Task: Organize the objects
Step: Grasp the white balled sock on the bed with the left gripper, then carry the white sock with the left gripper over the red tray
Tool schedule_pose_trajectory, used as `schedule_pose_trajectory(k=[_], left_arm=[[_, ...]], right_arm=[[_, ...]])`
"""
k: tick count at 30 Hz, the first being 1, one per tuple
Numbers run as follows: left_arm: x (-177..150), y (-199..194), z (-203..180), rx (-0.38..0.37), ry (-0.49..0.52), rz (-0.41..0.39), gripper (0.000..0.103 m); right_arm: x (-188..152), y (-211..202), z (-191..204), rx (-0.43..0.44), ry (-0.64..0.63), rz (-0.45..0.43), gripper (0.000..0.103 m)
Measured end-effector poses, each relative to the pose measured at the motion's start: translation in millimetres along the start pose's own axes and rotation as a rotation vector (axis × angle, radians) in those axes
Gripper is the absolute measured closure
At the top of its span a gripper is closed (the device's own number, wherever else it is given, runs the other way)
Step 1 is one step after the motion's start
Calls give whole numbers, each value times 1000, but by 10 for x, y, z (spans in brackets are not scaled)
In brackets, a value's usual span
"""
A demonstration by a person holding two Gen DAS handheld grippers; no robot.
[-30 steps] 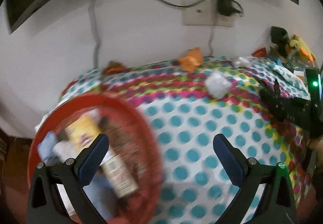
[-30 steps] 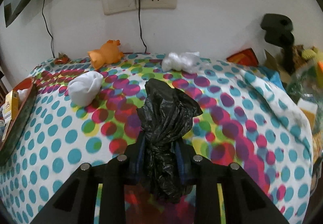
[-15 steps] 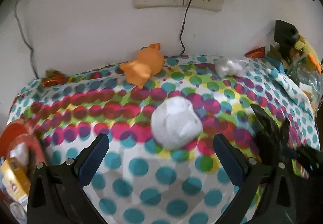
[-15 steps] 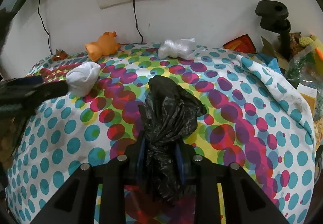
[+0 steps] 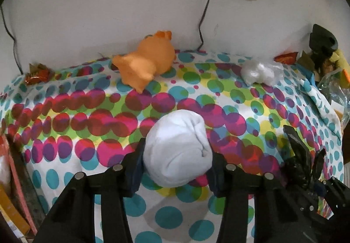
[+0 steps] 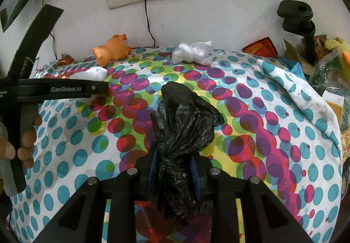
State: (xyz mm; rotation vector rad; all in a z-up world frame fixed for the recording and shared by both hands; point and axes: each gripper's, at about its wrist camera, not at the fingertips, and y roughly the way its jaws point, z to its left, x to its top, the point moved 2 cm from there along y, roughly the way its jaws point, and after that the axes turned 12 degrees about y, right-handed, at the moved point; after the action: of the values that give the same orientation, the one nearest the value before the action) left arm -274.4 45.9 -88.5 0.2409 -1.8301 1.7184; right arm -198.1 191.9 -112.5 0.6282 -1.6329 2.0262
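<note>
Sitting squarely between the left gripper's [image 5: 177, 168] just-closed jaws, the rolled white sock [image 5: 178, 149] rests on the dotted cloth [image 5: 65, 133], pads pressing both flanks, its long axis running away from the wrist toward the orange toy [image 5: 146, 63]. Right of the sock, the right gripper [image 6: 174, 168] stays clenched on the black bag [image 6: 183, 124].

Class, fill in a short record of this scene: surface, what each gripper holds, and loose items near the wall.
surface: dotted cloth
left gripper: jaws just closed on white sock ball
right gripper: shut on black plastic bag
near wall: orange toy, clear plastic wad
</note>
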Motion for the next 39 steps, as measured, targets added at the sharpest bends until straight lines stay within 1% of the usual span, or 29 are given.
schedule_pose_trajectory(k=[5, 9, 11, 19, 26, 39], left_arm=[[-61, -51, -16, 9, 18, 2, 60], [-133, -137, -37, 2, 25, -4, 60], [-178, -184, -38, 14, 30, -3, 60], [-307, -263, -114, 23, 51, 6, 60], [-473, -371, -156, 38, 52, 15, 60], [-738, -900, -59, 60, 46, -18, 59]], right_arm=[[5, -5, -3, 0, 1, 0, 75], [10, -9, -3, 0, 0, 0, 75], [12, -9, -4, 0, 0, 0, 75], [10, -9, 11, -6, -6, 0, 74], [4, -7, 25, -11, -11, 0, 74], [1, 6, 74, -49, -44, -2, 74]])
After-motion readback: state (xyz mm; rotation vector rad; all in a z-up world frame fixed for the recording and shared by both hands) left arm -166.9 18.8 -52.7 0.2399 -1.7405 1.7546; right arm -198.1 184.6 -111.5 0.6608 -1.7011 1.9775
